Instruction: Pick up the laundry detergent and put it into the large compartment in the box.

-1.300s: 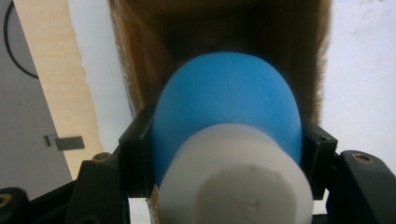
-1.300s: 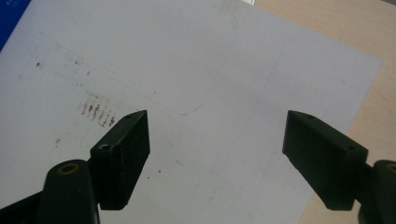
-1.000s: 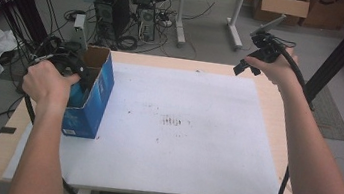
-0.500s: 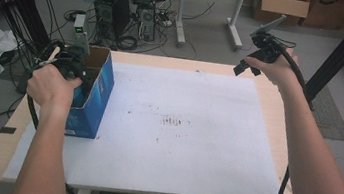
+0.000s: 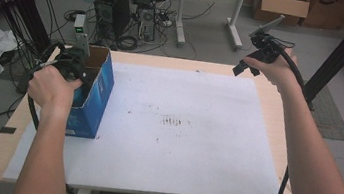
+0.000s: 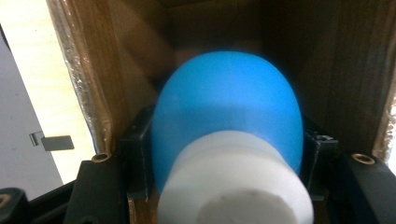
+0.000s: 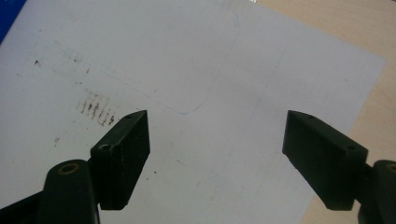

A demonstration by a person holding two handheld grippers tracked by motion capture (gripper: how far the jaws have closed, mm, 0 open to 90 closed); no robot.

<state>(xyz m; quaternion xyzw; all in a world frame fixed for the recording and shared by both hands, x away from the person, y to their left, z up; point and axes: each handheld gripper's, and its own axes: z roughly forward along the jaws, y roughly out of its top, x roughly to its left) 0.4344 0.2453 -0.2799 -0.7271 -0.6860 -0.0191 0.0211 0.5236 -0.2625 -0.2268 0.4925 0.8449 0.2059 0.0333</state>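
Observation:
A blue box [image 5: 94, 97] with an open cardboard top stands at the table's left edge. My left gripper [image 5: 80, 72] reaches into that opening. In the left gripper view it [image 6: 226, 154] is shut on a blue bulb [image 6: 229, 107] with a white base [image 6: 233, 182], one jaw on each side. The box's brown inner walls [image 6: 336, 70] surround the bulb. My right gripper [image 5: 244, 68] hangs above the table's far right corner. It [image 7: 217, 140] is open with nothing between its jaws, over the white sheet [image 7: 187, 56].
A white sheet [image 5: 181, 128] with dark smudges [image 5: 172, 122] covers most of the wooden table [image 5: 270, 105]. A black post [image 5: 342, 49] rises at the right. On the floor behind are computer towers [image 5: 121, 7], cables and cardboard boxes [image 5: 278, 5].
My left hand has shifted slightly at the box's opening. The right arm has stayed in place.

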